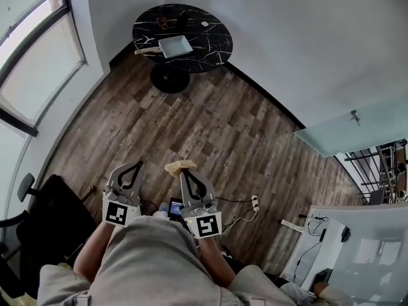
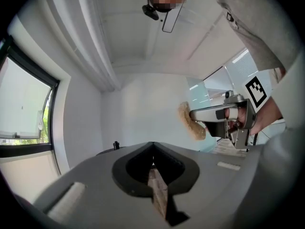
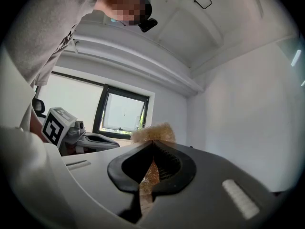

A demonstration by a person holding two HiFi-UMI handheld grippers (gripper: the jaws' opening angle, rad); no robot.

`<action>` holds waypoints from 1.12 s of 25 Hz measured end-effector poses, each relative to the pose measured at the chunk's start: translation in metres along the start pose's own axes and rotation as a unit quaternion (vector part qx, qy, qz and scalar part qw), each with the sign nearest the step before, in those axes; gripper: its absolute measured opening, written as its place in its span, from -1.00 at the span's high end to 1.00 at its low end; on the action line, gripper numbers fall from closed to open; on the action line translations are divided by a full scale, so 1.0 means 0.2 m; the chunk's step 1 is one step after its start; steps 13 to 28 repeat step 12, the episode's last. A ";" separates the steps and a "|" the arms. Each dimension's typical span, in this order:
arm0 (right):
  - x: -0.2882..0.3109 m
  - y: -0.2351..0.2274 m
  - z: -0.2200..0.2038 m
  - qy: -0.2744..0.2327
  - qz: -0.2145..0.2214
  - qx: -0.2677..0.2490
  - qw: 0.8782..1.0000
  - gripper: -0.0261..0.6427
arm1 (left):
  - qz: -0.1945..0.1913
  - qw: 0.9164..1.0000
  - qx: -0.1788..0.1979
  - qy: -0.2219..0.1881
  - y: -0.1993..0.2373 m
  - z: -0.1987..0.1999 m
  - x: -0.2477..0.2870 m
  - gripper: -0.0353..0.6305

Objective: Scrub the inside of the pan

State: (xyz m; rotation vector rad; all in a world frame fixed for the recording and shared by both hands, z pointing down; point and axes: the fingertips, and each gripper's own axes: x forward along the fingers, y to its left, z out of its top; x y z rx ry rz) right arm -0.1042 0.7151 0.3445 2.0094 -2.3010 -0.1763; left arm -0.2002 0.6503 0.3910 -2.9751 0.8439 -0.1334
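A pale blue square pan [image 1: 175, 46] with a wooden handle sits on the round black marble table [image 1: 204, 53] far ahead across the room. My right gripper [image 1: 185, 170] is shut on a tan scrubbing sponge [image 1: 180, 166], which pokes out past its tips; the sponge [image 3: 153, 132] also shows over the closed jaws in the right gripper view, and from the side as the sponge [image 2: 189, 122] in the left gripper view. My left gripper [image 1: 135, 164] is shut with nothing in it, held level beside the right one. Both grippers are far from the pan.
Wooden plank floor [image 1: 210, 126] stretches between me and the table. A black chair [image 1: 44, 215] stands at the left, a window [image 1: 32, 56] along the left wall. A white desk [image 1: 357, 247] with cables is at the lower right, and a power strip [image 1: 255, 203] lies on the floor.
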 end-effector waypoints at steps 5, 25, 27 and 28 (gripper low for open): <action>-0.32 -0.01 -0.14 0.022 -0.003 0.020 1.000 0.86 | 0.008 1.000 0.008 0.010 -0.29 -0.05 -0.08 0.89; -0.58 -0.15 -0.20 0.024 -0.016 0.037 0.999 0.86 | 0.016 1.000 -0.004 0.018 -0.56 -0.09 -0.22 0.89; -0.58 -0.15 -0.20 0.024 -0.016 0.037 0.999 0.86 | 0.016 1.000 -0.004 0.018 -0.56 -0.09 -0.22 0.89; -0.58 -0.15 -0.20 0.024 -0.016 0.037 0.999 0.86 | 0.016 1.000 -0.004 0.018 -0.56 -0.09 -0.22 0.89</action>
